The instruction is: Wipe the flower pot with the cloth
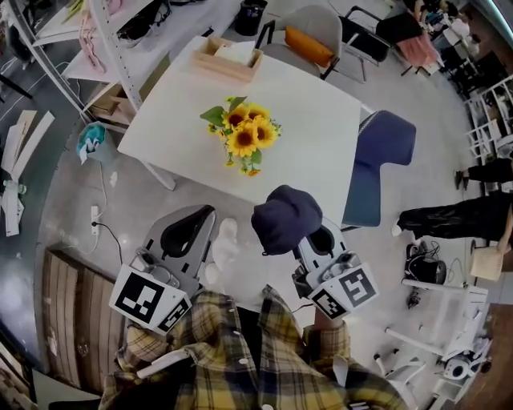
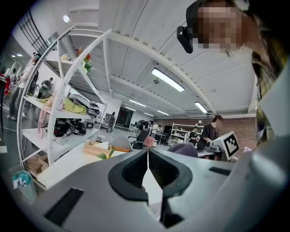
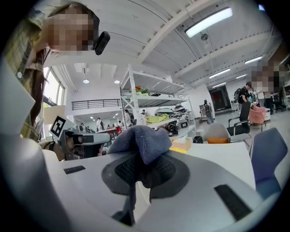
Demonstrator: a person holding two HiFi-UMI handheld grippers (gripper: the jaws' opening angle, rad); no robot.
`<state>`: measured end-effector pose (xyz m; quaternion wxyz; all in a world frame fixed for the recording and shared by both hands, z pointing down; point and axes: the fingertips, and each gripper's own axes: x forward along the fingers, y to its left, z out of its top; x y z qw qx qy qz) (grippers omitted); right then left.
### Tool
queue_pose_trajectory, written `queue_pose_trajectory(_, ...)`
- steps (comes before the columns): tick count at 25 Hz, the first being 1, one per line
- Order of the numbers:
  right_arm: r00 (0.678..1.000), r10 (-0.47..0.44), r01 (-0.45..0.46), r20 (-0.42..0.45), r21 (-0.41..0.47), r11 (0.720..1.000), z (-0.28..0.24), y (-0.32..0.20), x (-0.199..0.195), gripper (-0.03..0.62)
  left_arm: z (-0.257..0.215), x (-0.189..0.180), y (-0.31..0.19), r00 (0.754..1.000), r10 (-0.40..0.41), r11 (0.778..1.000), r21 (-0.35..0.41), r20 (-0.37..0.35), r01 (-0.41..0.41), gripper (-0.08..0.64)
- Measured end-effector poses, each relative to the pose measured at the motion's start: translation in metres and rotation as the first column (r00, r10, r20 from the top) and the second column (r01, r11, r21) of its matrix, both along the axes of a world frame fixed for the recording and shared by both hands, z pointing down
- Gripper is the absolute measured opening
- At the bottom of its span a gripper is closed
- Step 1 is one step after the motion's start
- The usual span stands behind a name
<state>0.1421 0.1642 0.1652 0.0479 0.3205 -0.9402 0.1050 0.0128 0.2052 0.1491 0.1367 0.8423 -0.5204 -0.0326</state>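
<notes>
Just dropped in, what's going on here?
A person holds a gripper in each hand, near a white table. The right gripper is shut on a dark blue cloth. The left gripper is shut and empty. The sunflowers stand mid-table, untouched, so wiping has not begun.

An open lab-workshop: metal shelving racks (image 3: 131, 97), ceiling strip lights (image 2: 167, 79), office chairs (image 1: 314, 20)

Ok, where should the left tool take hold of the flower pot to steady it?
Likely the pot's side, low, level from the near table edge. The sunflowers spread over it and hide it from above; a top approach would crush them. Open the shut left tool first.
</notes>
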Motion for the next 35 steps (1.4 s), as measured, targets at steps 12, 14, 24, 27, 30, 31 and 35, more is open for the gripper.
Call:
queue_pose_trajectory(12,0.994,0.112,-0.112,0.011,0.049,0.992,-0.021,-0.141,0.007,0.029,-0.025,-0.025,-0.139,0.998,0.025,0.998,0.049,0.065,-0.028,0.014)
queue_pose_trajectory(14,0.992,0.125,-0.125,0.006,0.046,0.991,-0.019,-0.156,0.010,0.029,-0.025,-0.030,-0.155,0.997,0.019,0.999,0.048,0.070,-0.022,0.014)
queue_pose_trajectory(24,0.975,0.217,-0.217,-0.043,-0.009,0.976,0.004,-0.196,0.025,0.029,-0.007,-0.069,-0.212,0.996,-0.005,1.000,0.013,0.089,0.003,0.014)
queue_pose_trajectory(27,0.965,0.255,-0.256,-0.055,-0.015,0.967,0.007,-0.209,0.025,0.029,-0.003,-0.082,-0.227,0.996,0.000,1.000,0.018,0.094,-0.002,0.014)
queue_pose_trajectory(30,0.954,0.292,-0.295,-0.062,-0.038,0.955,0.013,-0.216,0.024,0.029,0.006,-0.092,-0.239,0.994,0.017,1.000,-0.002,0.109,-0.017,0.014)
queue_pose_trajectory(31,0.952,0.300,-0.303,-0.065,-0.049,0.952,0.015,-0.219,0.024,0.029,0.009,-0.095,-0.243,0.993,0.022,1.000,-0.010,0.115,-0.021,0.014)
queue_pose_trajectory(35,0.943,0.320,-0.328,-0.089,-0.096,0.940,0.036,-0.225,0.021,0.029,0.034,-0.103,-0.250,0.990,0.051,0.997,-0.067,0.129,-0.042,0.014)
